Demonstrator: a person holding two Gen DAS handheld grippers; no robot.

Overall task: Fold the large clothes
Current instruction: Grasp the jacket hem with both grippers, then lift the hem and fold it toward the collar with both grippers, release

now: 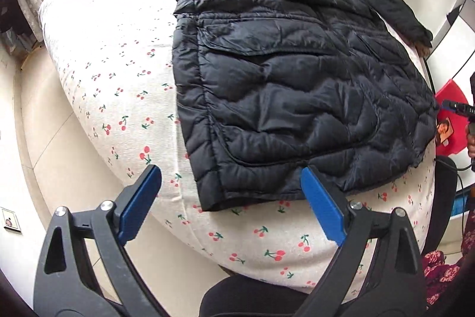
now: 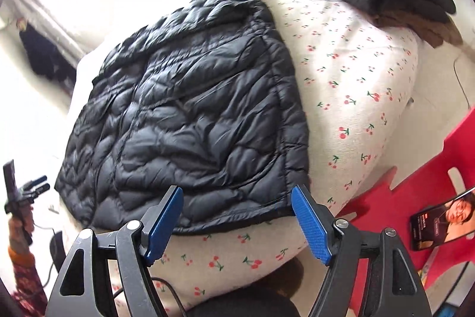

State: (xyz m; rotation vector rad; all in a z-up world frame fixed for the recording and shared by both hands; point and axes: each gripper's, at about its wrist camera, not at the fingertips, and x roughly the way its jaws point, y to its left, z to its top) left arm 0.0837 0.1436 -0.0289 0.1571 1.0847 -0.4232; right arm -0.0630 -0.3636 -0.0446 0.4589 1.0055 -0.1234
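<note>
black quilted puffer jacket [image 1: 285, 85] flat on cherry-print bedsheet [image 1: 118, 97] | left gripper [image 1: 231, 186] jaws apart, empty, jacket hem at 12 o'clock | right gripper [image 2: 237, 207] jaws apart, empty

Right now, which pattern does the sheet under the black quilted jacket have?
Small red cherries with green stems on the white bed sheet, clearest in the right wrist view.

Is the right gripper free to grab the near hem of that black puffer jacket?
Probably yes. The right gripper stands open and empty just above the jacket's near hem, at its right corner. Nothing lies between them on the cherry-print bed.
</note>
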